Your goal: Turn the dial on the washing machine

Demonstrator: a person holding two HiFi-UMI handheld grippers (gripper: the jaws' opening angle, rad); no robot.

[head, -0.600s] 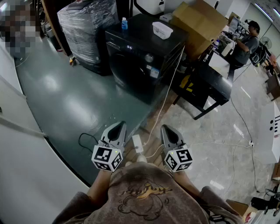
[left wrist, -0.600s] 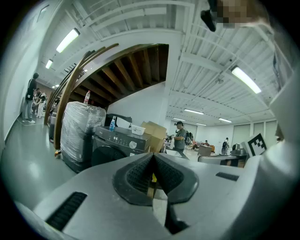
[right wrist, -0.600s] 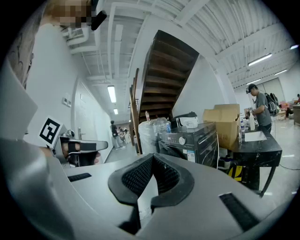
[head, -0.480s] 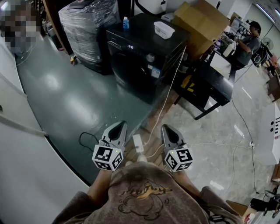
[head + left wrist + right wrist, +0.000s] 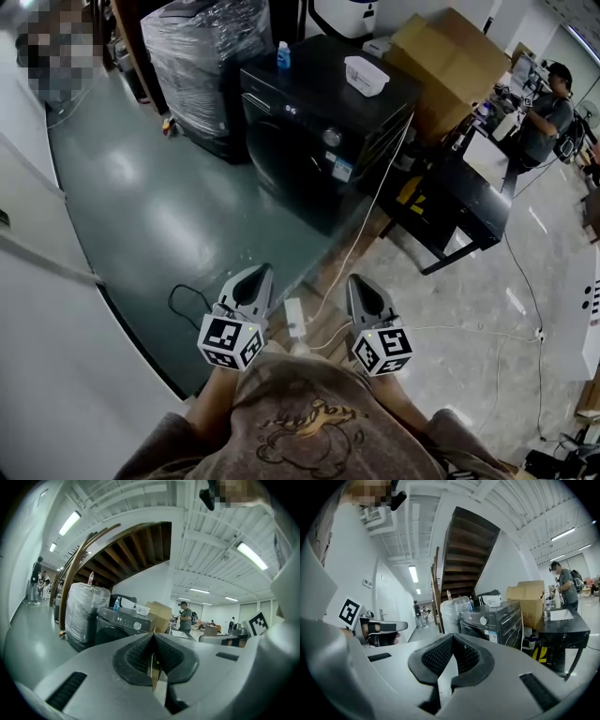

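Note:
A black front-loading washing machine (image 5: 319, 141) stands across the floor, well ahead of me. Its round silver dial (image 5: 331, 137) sits on the front control panel; it also shows as the dial (image 5: 137, 626) in the left gripper view and the dial (image 5: 483, 620) in the right gripper view. My left gripper (image 5: 255, 278) and right gripper (image 5: 360, 285) are held side by side close to my chest, far from the machine. Both have their jaws shut with nothing between them.
A blue bottle (image 5: 282, 56) and a white tub (image 5: 367, 74) rest on the machine's top. A plastic-wrapped pallet (image 5: 202, 56) stands to its left, cardboard boxes (image 5: 450, 66) and a black table (image 5: 459, 202) to its right. A white cable (image 5: 361, 234) and power strip (image 5: 294, 317) lie on the floor. A person (image 5: 548, 108) stands far right.
The washing machine has shifted slightly right and nearer in the head view as I moved forward. Both grippers stay shut in the same pose by my chest.

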